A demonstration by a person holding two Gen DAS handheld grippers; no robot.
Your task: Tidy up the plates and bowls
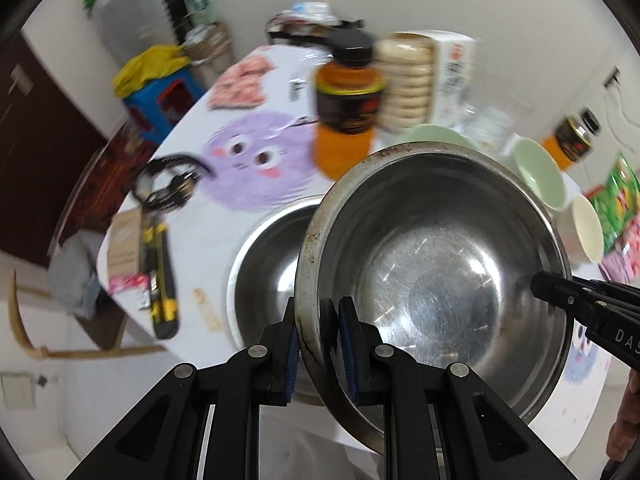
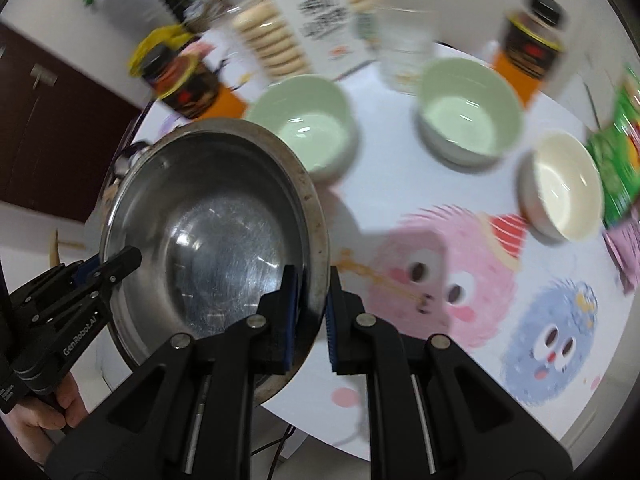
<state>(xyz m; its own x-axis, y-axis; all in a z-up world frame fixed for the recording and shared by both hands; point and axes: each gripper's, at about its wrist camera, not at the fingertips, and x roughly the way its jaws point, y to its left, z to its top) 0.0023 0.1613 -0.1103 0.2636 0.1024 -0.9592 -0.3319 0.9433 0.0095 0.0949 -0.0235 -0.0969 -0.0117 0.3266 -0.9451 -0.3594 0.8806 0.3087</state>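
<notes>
A round steel bowl [image 1: 436, 272], scratched inside and stained along its rim, hangs tilted above the surface [image 2: 384, 184]. The left tool [image 1: 318, 344] pinches one side of the rim and the right tool [image 2: 314, 312] the opposite side. Two pale green bowls [image 2: 308, 120] and a cream bowl [image 2: 560, 184], all smooth and glossy, sit close beyond on the cartoon-printed cloth, among orange jars [image 1: 346, 96] and a biscuit box [image 2: 316, 24]. Only the left view shows a second steel bowl [image 1: 268, 264] resting just beside the lifted one.
</notes>
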